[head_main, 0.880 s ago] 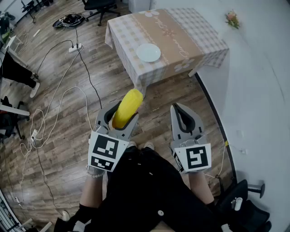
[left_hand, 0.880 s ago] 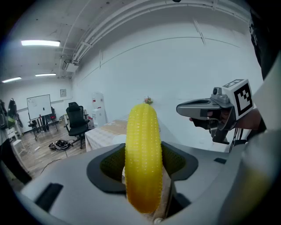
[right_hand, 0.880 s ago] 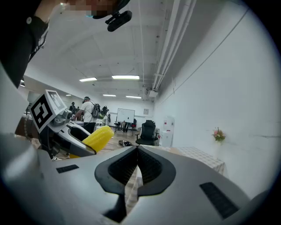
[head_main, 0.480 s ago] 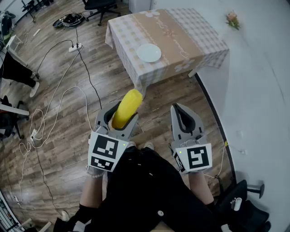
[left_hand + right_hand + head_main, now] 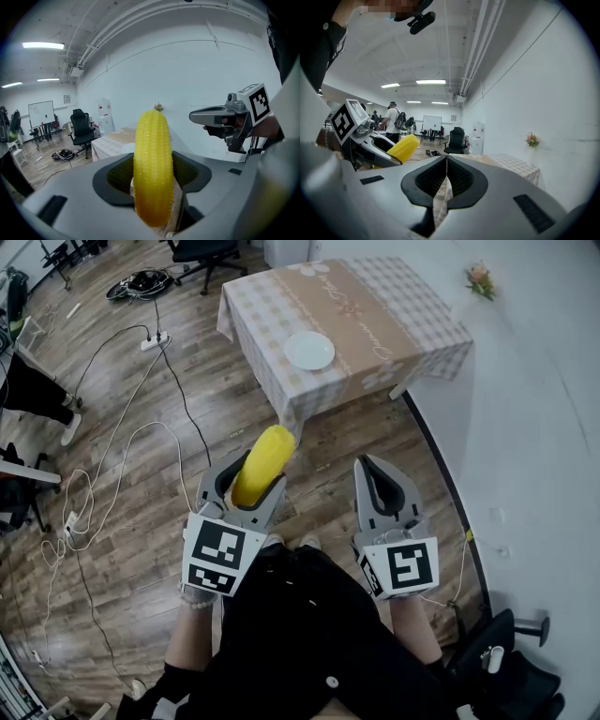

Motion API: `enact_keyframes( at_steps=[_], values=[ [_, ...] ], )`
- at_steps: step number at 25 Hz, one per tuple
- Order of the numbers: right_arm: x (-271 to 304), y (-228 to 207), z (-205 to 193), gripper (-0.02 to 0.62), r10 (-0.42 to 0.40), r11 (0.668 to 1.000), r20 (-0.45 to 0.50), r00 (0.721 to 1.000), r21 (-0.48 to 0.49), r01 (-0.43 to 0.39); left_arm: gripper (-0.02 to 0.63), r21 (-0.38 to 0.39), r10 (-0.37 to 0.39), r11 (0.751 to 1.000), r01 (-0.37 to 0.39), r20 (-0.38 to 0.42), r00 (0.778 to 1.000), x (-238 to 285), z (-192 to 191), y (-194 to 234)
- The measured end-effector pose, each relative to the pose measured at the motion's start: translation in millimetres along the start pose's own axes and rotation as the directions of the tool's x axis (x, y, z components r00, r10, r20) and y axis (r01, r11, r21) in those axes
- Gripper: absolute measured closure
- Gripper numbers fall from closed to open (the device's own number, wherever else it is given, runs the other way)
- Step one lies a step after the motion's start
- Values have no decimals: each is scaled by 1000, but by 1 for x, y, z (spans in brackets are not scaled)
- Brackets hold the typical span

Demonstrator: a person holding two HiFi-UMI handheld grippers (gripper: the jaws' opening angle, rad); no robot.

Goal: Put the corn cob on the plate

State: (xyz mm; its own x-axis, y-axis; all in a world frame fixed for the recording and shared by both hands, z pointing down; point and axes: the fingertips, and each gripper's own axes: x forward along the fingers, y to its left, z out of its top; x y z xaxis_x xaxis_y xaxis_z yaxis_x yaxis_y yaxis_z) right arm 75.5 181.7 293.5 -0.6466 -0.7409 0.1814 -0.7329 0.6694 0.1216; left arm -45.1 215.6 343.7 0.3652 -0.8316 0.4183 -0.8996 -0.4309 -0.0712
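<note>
A yellow corn cob (image 5: 261, 463) sticks out forward from my left gripper (image 5: 242, 484), whose jaws are shut on its lower half; the left gripper view shows the corn cob (image 5: 152, 166) upright between the pads. My right gripper (image 5: 378, 486) hovers level beside it, shut with nothing inside; in its own view the right gripper (image 5: 446, 164) has its tips touching. A white plate (image 5: 309, 351) lies on the checked tablecloth of a table (image 5: 394, 310) well ahead of both grippers. In the right gripper view the corn cob (image 5: 405, 146) shows at the left.
Cables and a power strip (image 5: 155, 337) trail over the wooden floor on the left. A black office chair (image 5: 82, 131) stands beyond the table. A small flower pot (image 5: 481, 279) sits at the far right by the white wall. A person with a backpack (image 5: 397, 121) stands far off.
</note>
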Motion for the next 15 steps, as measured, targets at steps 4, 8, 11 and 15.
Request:
enact_keyframes(
  at_steps=[4,8,11,15],
  values=[
    [3,2,0,554,-14,1000,-4,1000,6,14,351,10,-11,1000,11,2,1000,-1,0,4],
    [5,7,0,554,-26,1000,-2,1000,10,26,351,18,-24,1000,24,5,1000,-3,-1,6],
    [6,12,-1,554,-37,999,-2,999,15,37,351,25,-35,999,35,8,999,-6,-3,9],
    [9,22,0,554,-49,999,-6,999,18,49,351,31,-49,998,49,9,999,-11,-6,16]
  ],
)
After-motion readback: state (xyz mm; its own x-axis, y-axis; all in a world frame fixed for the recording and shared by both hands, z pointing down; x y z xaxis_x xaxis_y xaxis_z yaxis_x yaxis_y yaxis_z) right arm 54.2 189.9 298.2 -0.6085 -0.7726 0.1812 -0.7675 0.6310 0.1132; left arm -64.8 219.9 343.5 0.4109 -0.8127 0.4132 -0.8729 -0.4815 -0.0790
